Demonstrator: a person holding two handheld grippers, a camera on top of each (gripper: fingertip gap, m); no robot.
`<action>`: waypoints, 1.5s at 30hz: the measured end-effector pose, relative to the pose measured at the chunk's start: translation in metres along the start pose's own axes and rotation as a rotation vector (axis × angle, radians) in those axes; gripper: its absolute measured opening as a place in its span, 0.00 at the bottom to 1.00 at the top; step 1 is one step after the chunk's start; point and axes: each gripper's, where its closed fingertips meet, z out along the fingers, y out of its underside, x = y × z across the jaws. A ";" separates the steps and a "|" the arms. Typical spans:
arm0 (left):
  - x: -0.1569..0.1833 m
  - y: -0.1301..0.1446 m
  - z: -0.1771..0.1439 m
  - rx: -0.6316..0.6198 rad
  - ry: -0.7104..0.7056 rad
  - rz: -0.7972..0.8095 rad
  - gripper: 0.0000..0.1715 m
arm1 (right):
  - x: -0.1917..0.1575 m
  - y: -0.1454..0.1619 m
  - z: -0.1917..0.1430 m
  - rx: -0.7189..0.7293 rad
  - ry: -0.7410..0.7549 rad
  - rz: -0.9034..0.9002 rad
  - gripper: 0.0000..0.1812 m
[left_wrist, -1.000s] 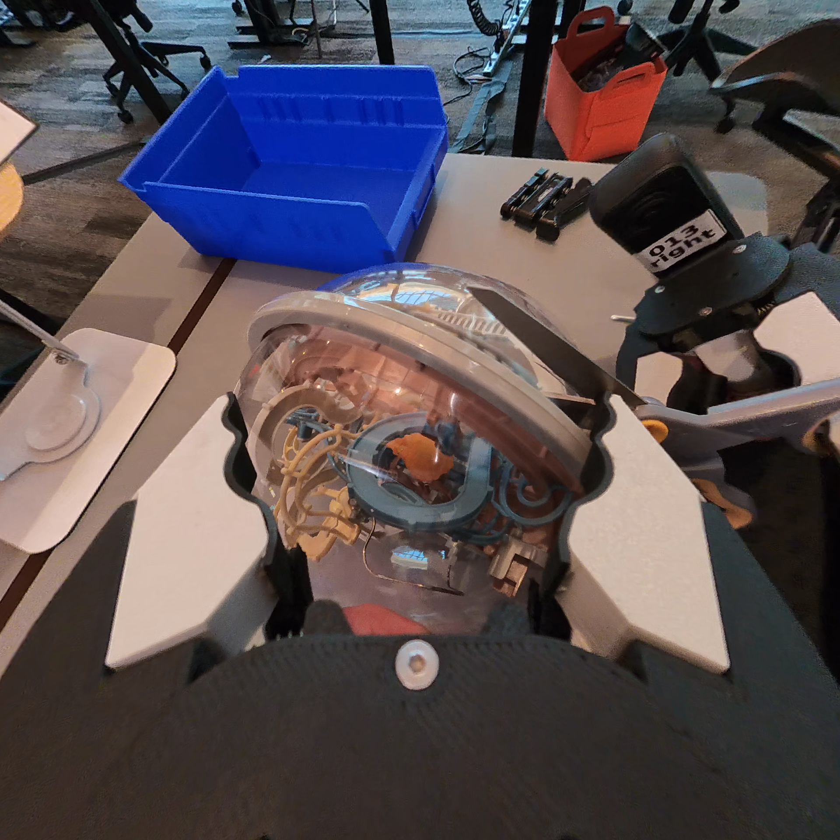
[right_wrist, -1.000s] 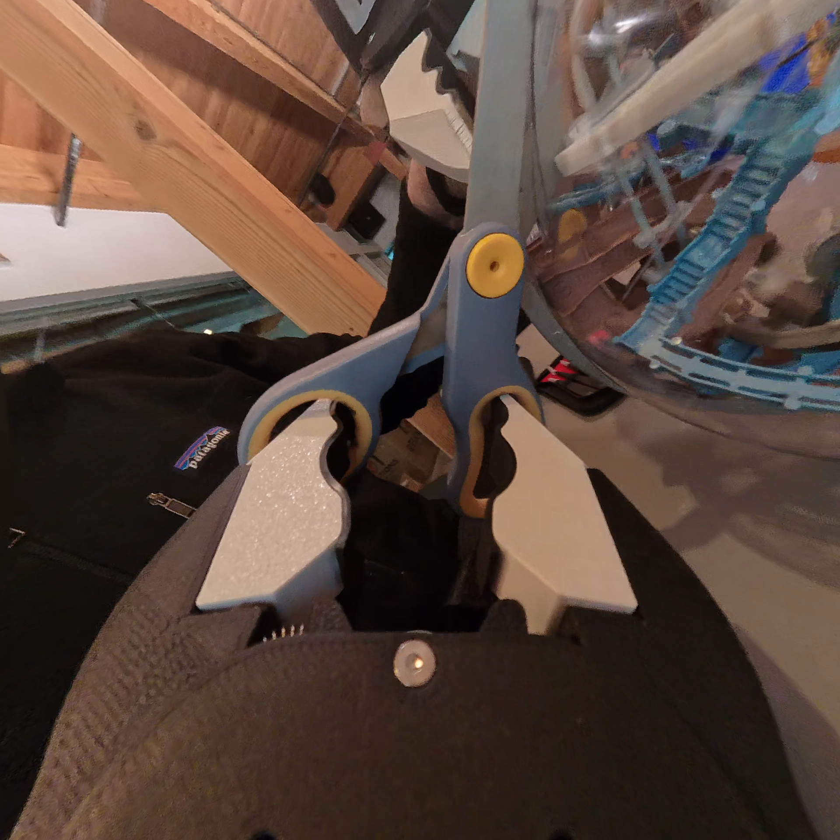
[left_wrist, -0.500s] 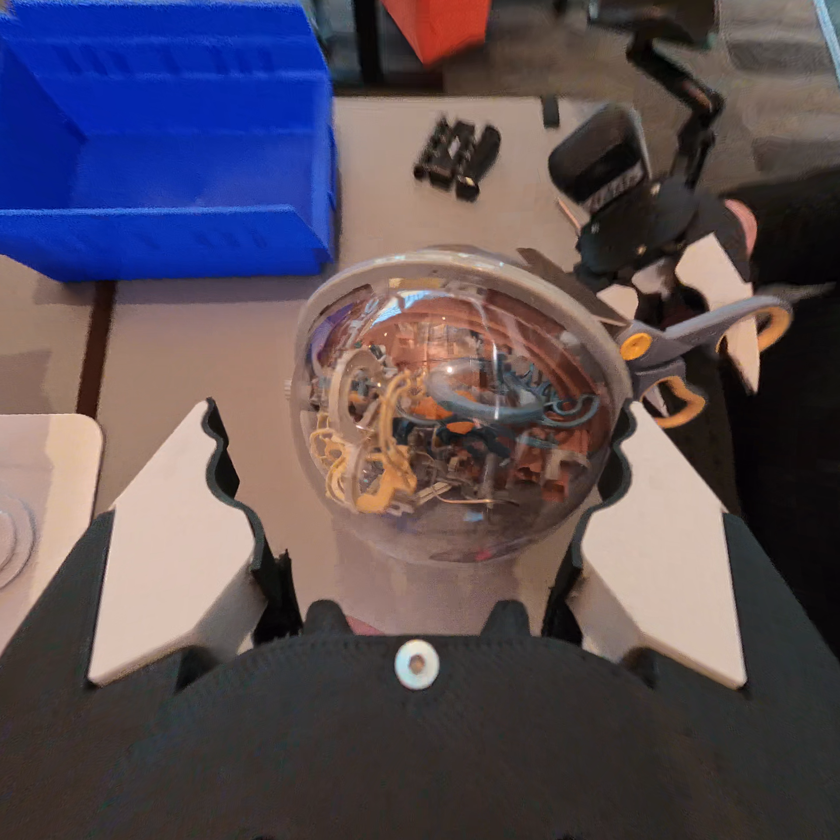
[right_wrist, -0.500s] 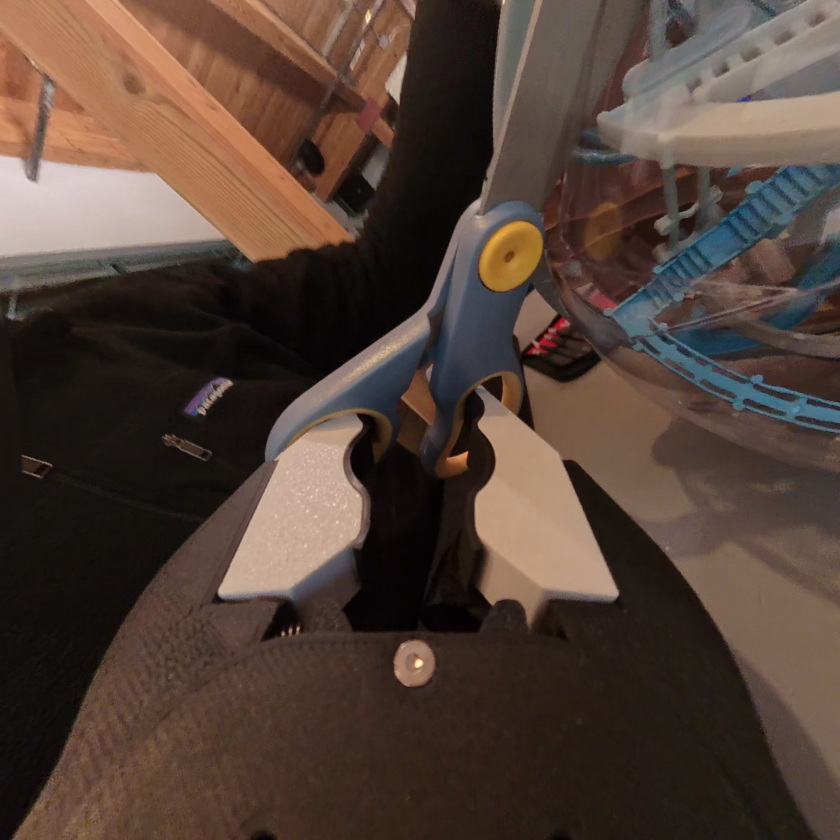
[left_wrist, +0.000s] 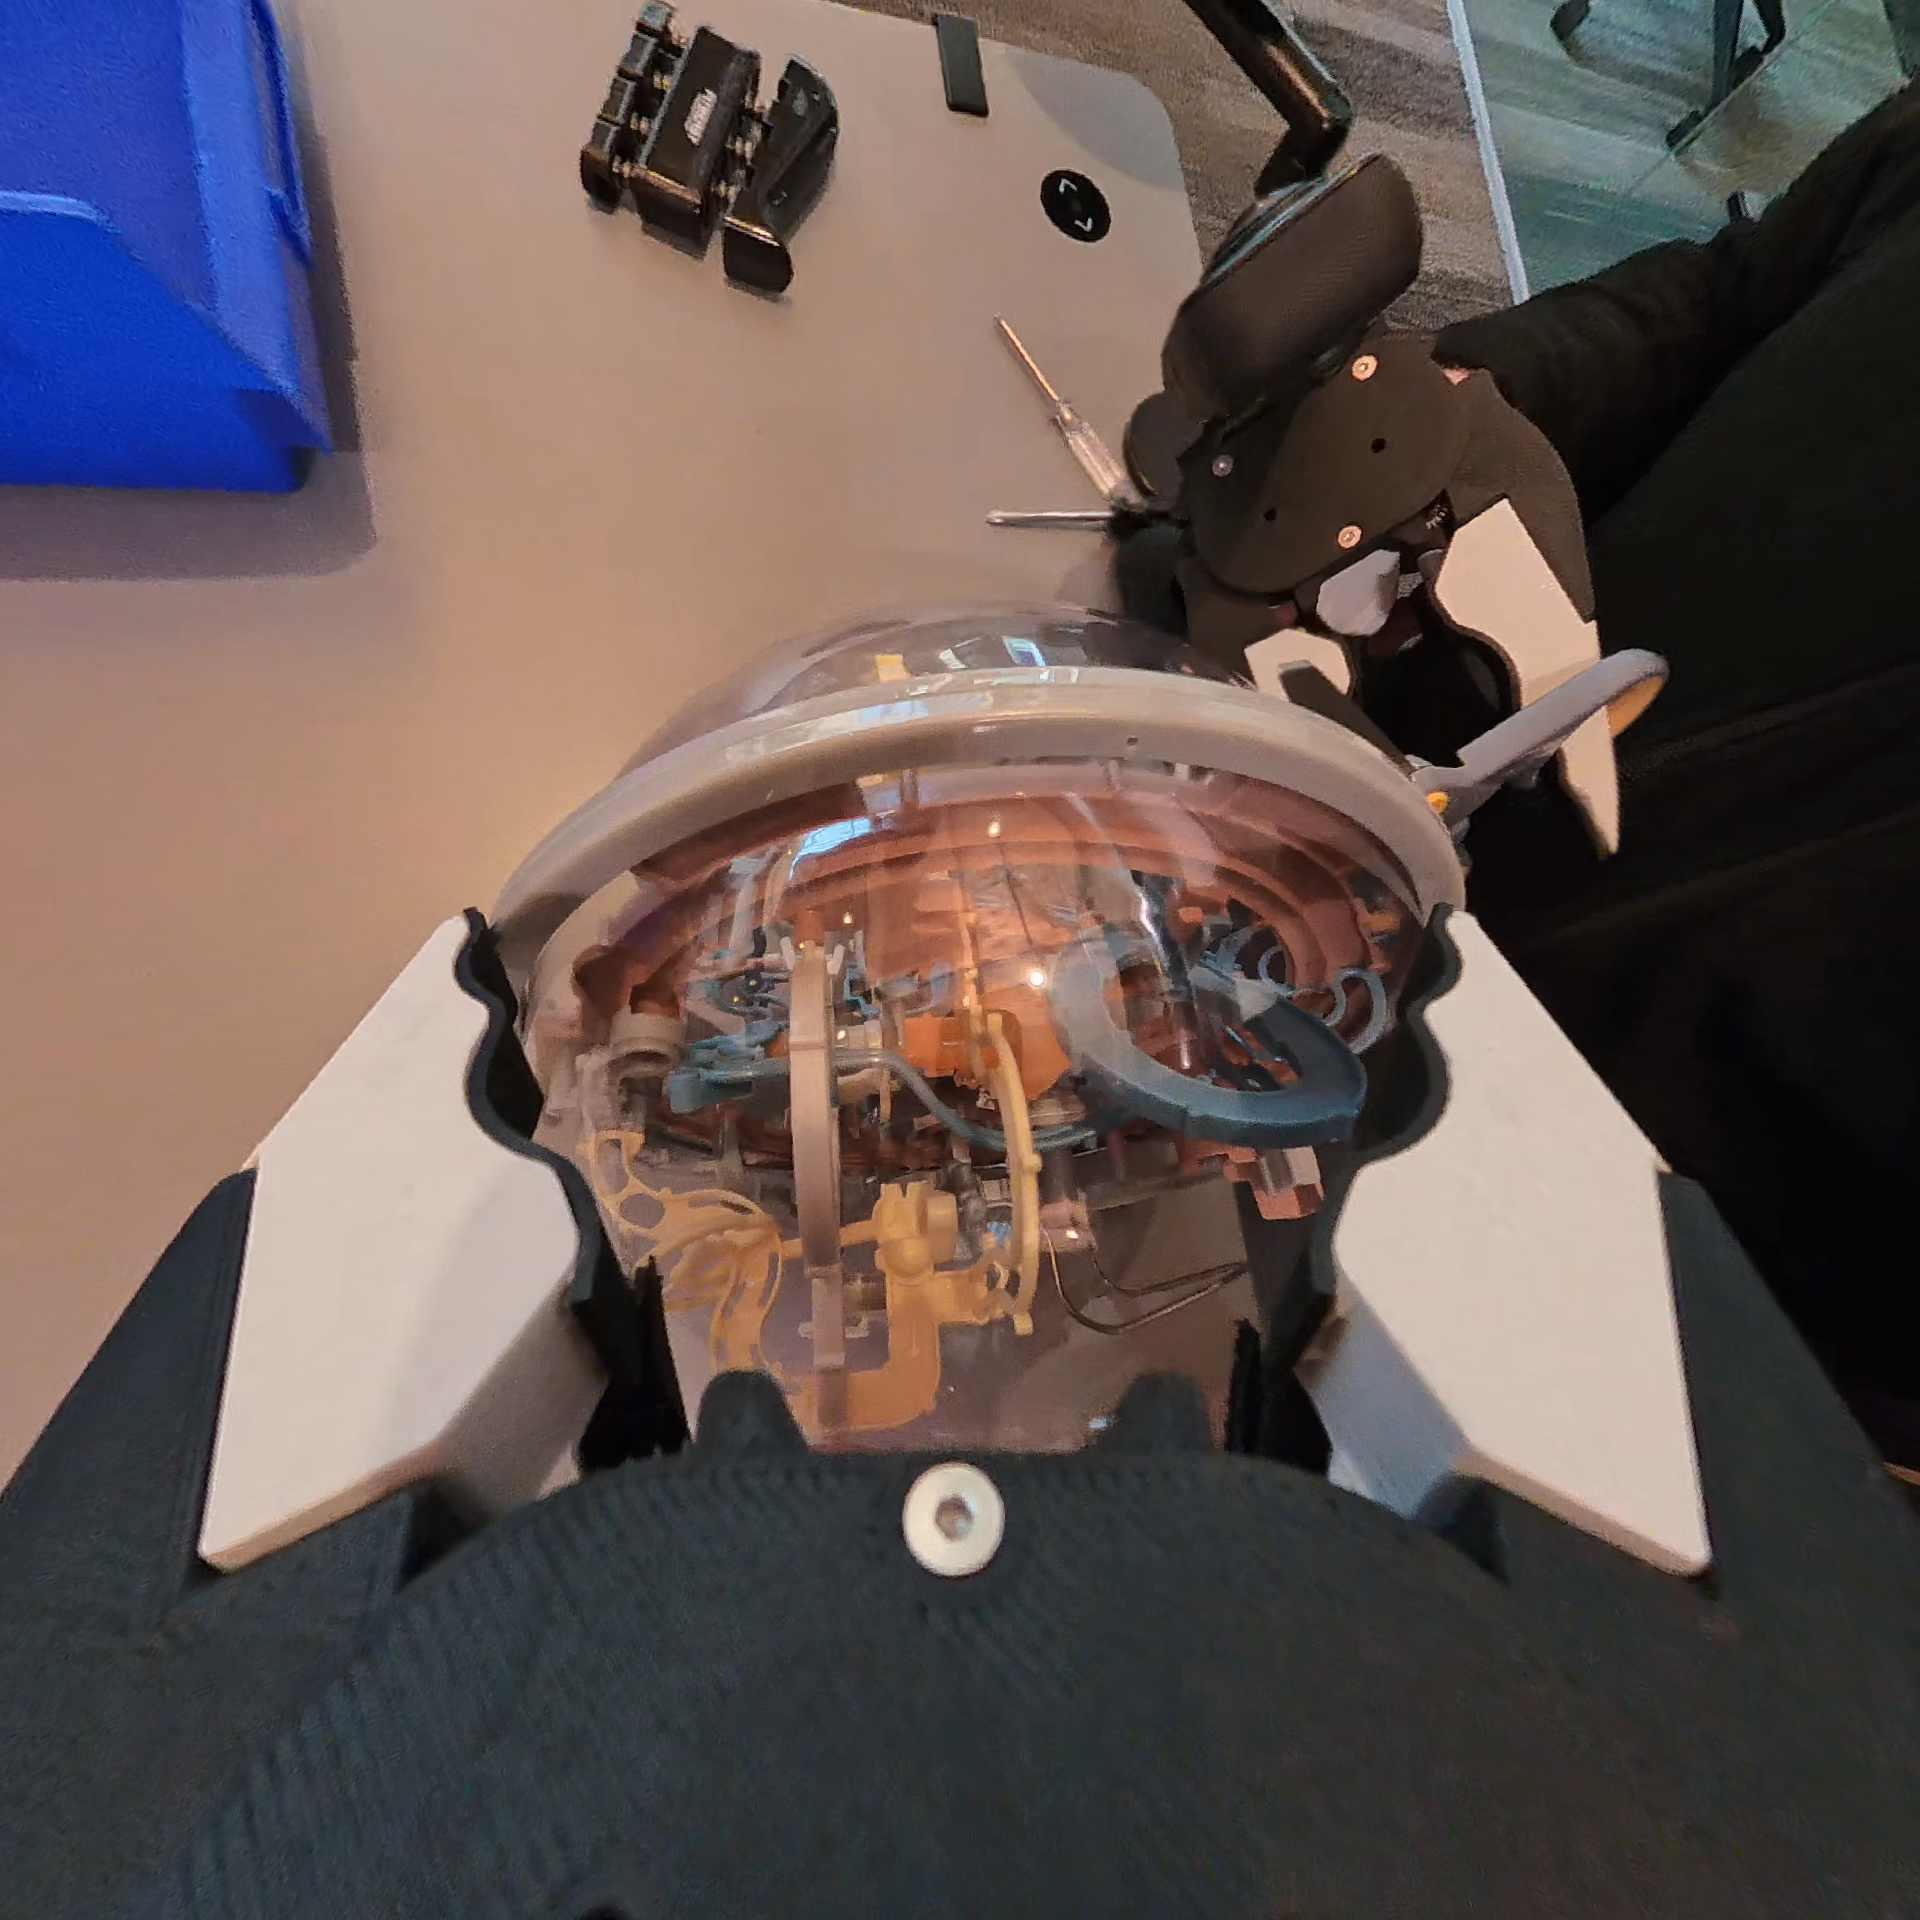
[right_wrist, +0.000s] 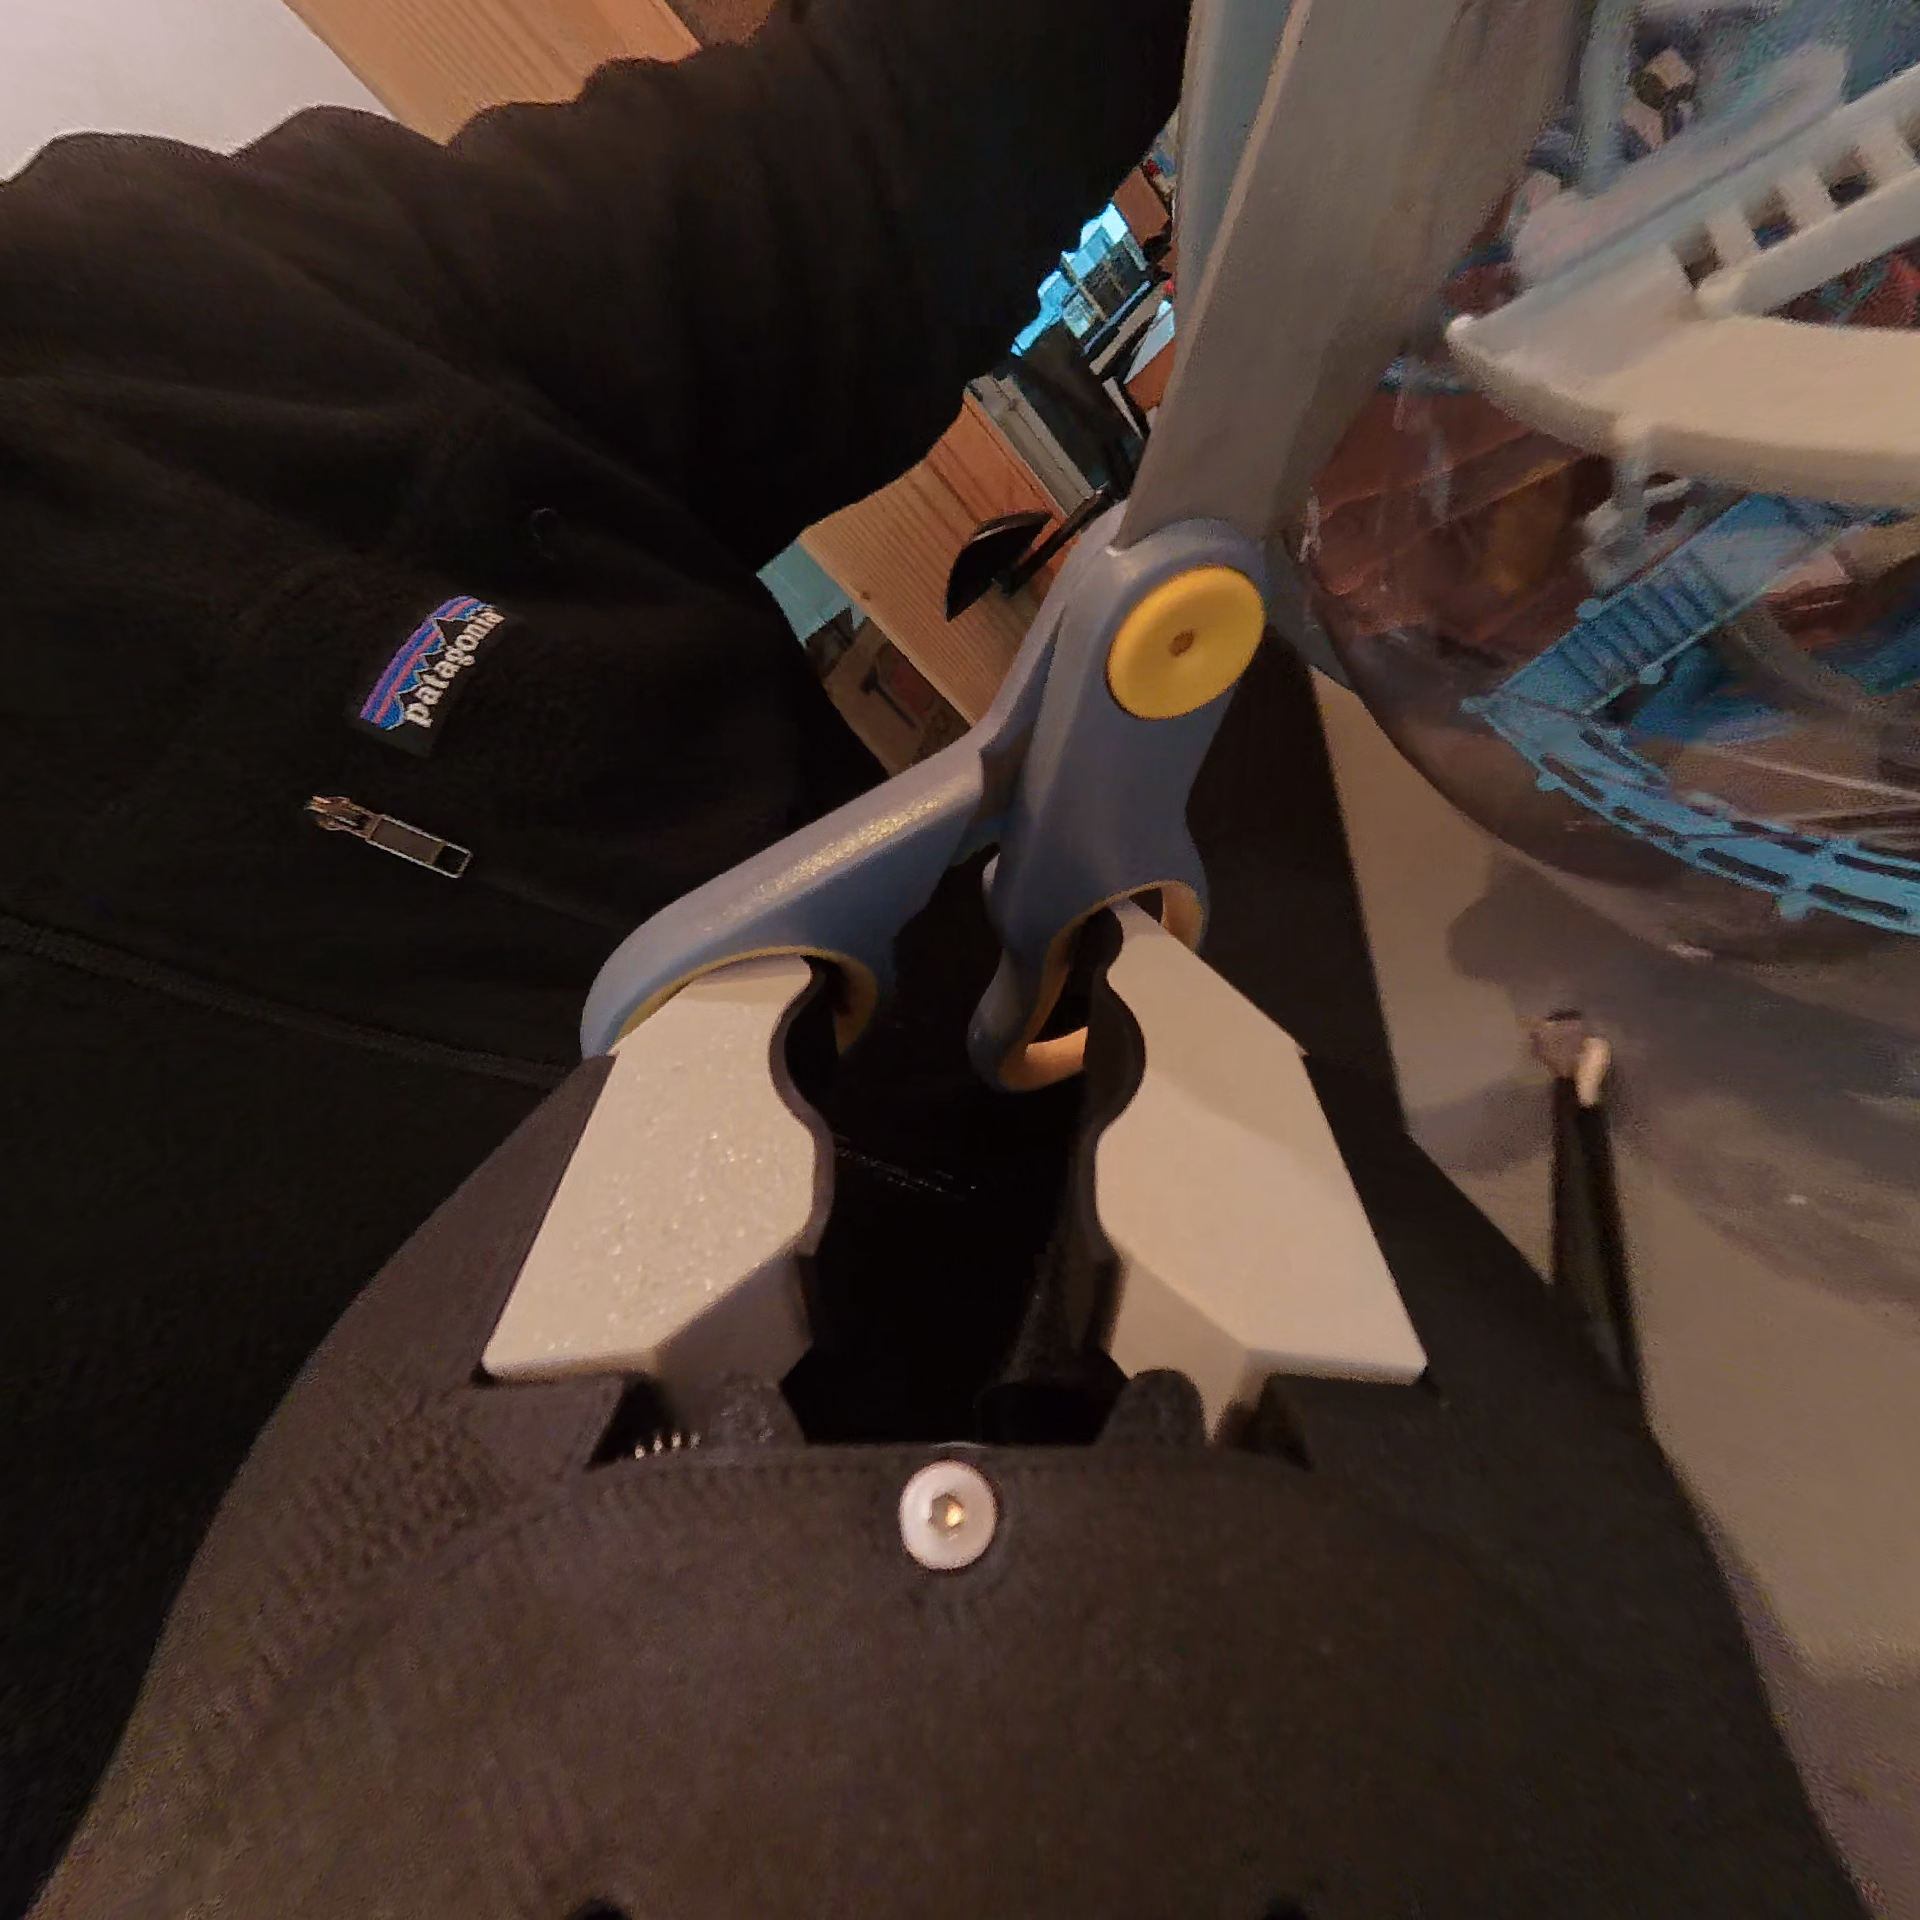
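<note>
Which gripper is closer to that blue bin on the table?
Left. The left gripper, clamped around the clear maze ball, sits nearer the blue bin; the right gripper, holding scissors, is beyond the ball.

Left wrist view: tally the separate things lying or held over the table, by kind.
Clear maze ball: 1
Scissors: 1
Blue bin: 1
Black clip block: 1
Thin metal tools: 2
Total: 6
</note>
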 end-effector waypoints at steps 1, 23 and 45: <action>0.005 0.001 0.001 -0.002 -0.005 0.007 0.93 | -0.004 0.002 0.003 0.006 -0.009 0.006 0.24; 0.041 0.010 0.001 0.176 -0.032 -0.100 0.92 | -0.014 -0.006 0.023 0.199 0.130 -0.085 0.27; 0.041 0.008 -0.002 0.202 0.024 -0.113 0.92 | -0.018 -0.014 0.028 0.181 0.072 -0.142 0.22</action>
